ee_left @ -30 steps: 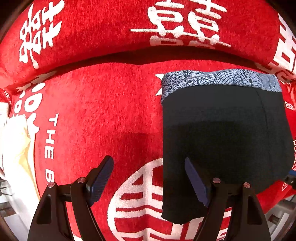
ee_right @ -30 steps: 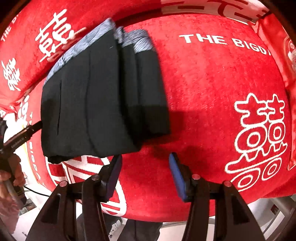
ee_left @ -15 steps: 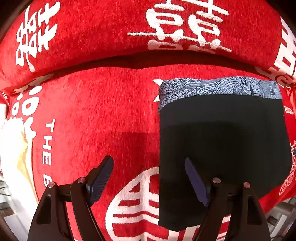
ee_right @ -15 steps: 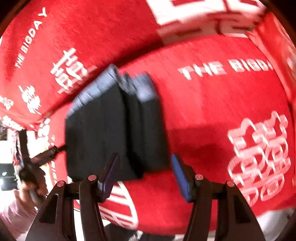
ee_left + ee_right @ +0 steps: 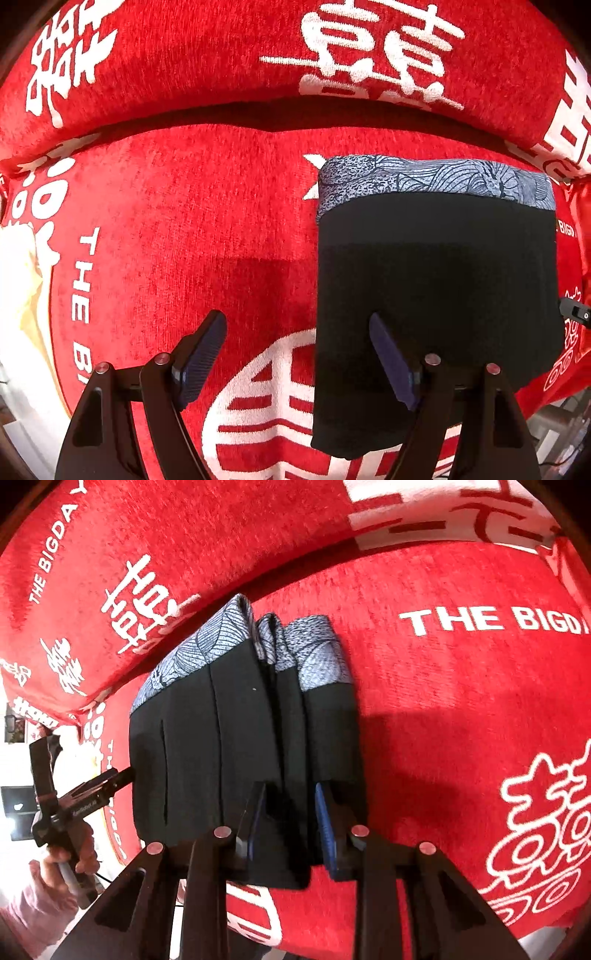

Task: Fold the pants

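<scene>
A red sofa (image 5: 177, 206) with white characters and the words "THE BIGDAY" carries everything here, its seat meeting the back cushion along a dark crease. Going from left to right in the left wrist view, the seat's left edge gives way to a pale, blurred patch, then bare red pile with a large white round emblem at the front edge. The left gripper (image 5: 297, 354) points down over that emblem with its jaws wide and nothing between them; its left finger is over red cloth, its right finger over the left front part of the pants (image 5: 436, 280). The pants lie folded in a dark block on the right half of the seat, patterned grey waistband toward the back cushion, lower hem near the seat's front edge. In the right wrist view a hand (image 5: 62, 853) in a pale sleeve holds the left gripper's handle at the far left, the tip just beside the pants' left side. The pants (image 5: 207, 746) show several stacked layers, the folds running front to back. The right gripper (image 5: 290, 825) sits at their front right part, its jaws having just been closing, now narrow, with a fold of the dark cloth between the blue pads (image 5: 325, 830). Whether the pads press it cannot be told for certain. Right of that lies open red seat with white lettering.
</scene>
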Action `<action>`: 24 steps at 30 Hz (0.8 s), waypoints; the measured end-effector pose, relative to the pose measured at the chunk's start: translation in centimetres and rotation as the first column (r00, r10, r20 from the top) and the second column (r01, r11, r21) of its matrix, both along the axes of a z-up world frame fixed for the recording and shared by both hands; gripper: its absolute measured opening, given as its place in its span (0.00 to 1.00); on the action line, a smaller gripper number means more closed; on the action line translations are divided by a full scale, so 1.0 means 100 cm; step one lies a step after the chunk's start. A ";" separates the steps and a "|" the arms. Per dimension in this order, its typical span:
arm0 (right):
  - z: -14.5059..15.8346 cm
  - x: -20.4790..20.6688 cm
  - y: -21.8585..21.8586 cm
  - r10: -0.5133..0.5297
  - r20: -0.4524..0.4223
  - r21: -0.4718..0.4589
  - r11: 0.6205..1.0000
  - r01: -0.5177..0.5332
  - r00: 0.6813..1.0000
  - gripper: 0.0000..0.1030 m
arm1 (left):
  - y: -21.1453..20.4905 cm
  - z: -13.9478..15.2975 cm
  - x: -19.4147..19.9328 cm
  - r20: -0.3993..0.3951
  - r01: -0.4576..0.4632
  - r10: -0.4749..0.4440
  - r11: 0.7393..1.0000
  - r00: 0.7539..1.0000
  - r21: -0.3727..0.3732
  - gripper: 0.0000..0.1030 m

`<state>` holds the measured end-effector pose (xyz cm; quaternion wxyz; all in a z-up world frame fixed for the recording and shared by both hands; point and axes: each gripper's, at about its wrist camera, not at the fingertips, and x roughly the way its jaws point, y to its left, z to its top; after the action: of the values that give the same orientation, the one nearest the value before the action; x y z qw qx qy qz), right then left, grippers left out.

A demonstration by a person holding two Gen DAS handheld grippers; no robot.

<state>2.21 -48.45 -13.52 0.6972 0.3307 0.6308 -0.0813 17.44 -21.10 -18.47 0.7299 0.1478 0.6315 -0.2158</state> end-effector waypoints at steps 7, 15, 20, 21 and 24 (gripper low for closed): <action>0.007 -0.007 -0.004 0.028 -0.019 -0.016 0.999 -0.028 0.999 0.52 | 0.007 0.008 0.007 -0.025 -0.002 0.000 0.996 1.000 -0.091 0.78; -0.002 -0.011 -0.019 -0.012 -0.004 0.031 0.999 0.012 1.000 0.79 | -0.006 0.003 0.009 -0.050 0.018 -0.023 0.995 0.998 -0.093 0.78; -0.013 -0.007 -0.027 -0.010 0.014 0.105 0.994 0.008 1.000 0.82 | -0.005 -0.001 0.014 -0.121 -0.019 -0.002 0.986 0.993 -0.168 1.00; -0.015 -0.007 -0.028 -0.011 0.014 0.109 0.994 0.010 1.000 0.83 | -0.005 -0.003 0.015 -0.133 -0.022 -0.001 0.985 0.991 -0.171 1.00; -0.022 -0.006 -0.033 -0.027 0.025 0.143 0.989 0.023 0.999 0.83 | -0.004 -0.011 0.020 -0.155 -0.036 0.010 0.986 0.988 -0.162 1.00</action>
<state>1.63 -51.74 -15.72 0.6790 0.3885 0.6216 -0.0403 19.46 -21.47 -19.62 0.6912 0.0628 0.6676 -0.2695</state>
